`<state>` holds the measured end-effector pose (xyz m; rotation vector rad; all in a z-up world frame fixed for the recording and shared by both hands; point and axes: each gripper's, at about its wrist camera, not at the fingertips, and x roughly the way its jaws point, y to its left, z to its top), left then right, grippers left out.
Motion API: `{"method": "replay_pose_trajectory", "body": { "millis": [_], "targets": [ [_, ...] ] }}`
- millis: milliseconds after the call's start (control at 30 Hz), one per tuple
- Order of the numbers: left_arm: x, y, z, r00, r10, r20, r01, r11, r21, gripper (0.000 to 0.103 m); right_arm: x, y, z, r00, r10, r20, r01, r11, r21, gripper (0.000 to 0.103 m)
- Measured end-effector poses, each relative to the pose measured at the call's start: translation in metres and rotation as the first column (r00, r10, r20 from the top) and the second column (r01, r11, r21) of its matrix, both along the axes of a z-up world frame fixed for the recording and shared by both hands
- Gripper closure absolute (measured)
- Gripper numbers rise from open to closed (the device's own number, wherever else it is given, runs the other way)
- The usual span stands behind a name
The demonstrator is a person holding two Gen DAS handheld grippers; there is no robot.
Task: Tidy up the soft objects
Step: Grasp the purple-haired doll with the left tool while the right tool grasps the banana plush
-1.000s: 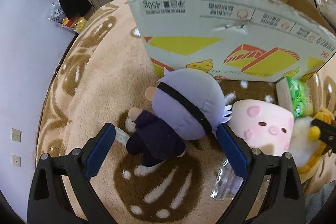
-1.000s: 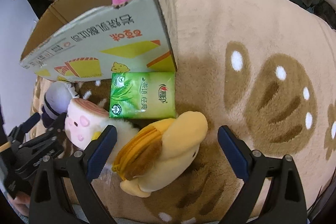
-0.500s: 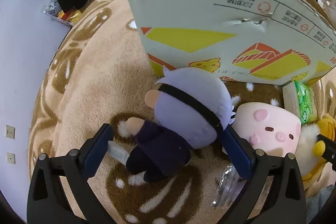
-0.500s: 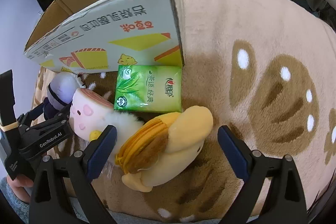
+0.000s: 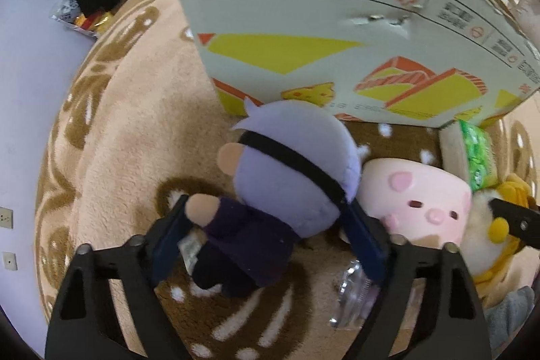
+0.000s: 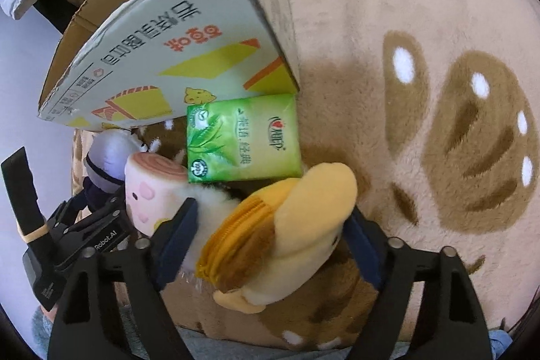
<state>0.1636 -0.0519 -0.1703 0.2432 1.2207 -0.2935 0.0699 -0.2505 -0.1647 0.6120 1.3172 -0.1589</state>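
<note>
Both claws have just been closing, each with a toy between its jaws. The left gripper (image 5: 266,235) straddles the purple-haired doll (image 5: 287,177), which lies on the fluffy brown-and-beige blanket (image 6: 438,56) right in front of the cardboard box (image 5: 320,22); the pads look to be touching its dark body and the underside of its big head, so I would call it grasped, though only lightly. The right gripper (image 6: 266,235) brackets the yellow banana plush (image 6: 290,225), pads pressed to its sides. Between the two toys lie a pink pig plush (image 5: 418,201) and a green tissue pack (image 6: 243,140), touching one another. These things should be feather-light and squashy, so they will give under the pads; I would take the doll by its narrower torso, not the round head, which may slip out, and the banana across its middle, clear of the zip.
</note>
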Motion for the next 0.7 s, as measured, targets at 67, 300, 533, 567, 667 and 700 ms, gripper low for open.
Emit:
{"method": "replay_pose_trajectory", "body": {
  "millis": [67, 300, 533, 567, 667, 700],
  "targets": [
    [-0.004, -0.005, 0.002, 1.0, -0.023, 0.011, 0.023, 1.0, 0.009, 0.029, 0.0, -0.004, 0.0, 1.0, 0.002, 0.001, -0.002, 1.0, 0.006, 0.024],
    [-0.007, -0.003, 0.002, 1.0, -0.011, -0.026, 0.012, 1.0, 0.007, 0.036, 0.0, -0.008, -0.002, 1.0, 0.003, 0.0, -0.003, 1.0, 0.007, 0.025],
    [-0.022, 0.002, 0.008, 1.0, 0.01, -0.024, -0.01, 0.999, 0.034, 0.037, -0.009, -0.011, 0.001, 1.0, -0.004, -0.002, 0.004, 1.0, 0.008, 0.025],
    [-0.023, 0.003, 0.009, 1.0, 0.014, -0.025, -0.013, 0.999, 0.039, 0.037, -0.01, -0.012, 0.001, 1.0, -0.007, -0.001, 0.007, 1.0, 0.006, 0.025],
    [-0.028, 0.003, 0.011, 0.999, 0.027, -0.03, -0.026, 0.999, 0.046, 0.037, -0.014, -0.014, 0.004, 1.0, -0.019, 0.008, 0.019, 1.0, -0.005, 0.025],
    [-0.029, 0.003, 0.011, 0.999, 0.03, -0.033, -0.028, 0.998, 0.047, 0.037, -0.015, -0.017, 0.006, 1.0, -0.027, 0.011, 0.027, 0.999, -0.018, 0.025]
  ]
}}
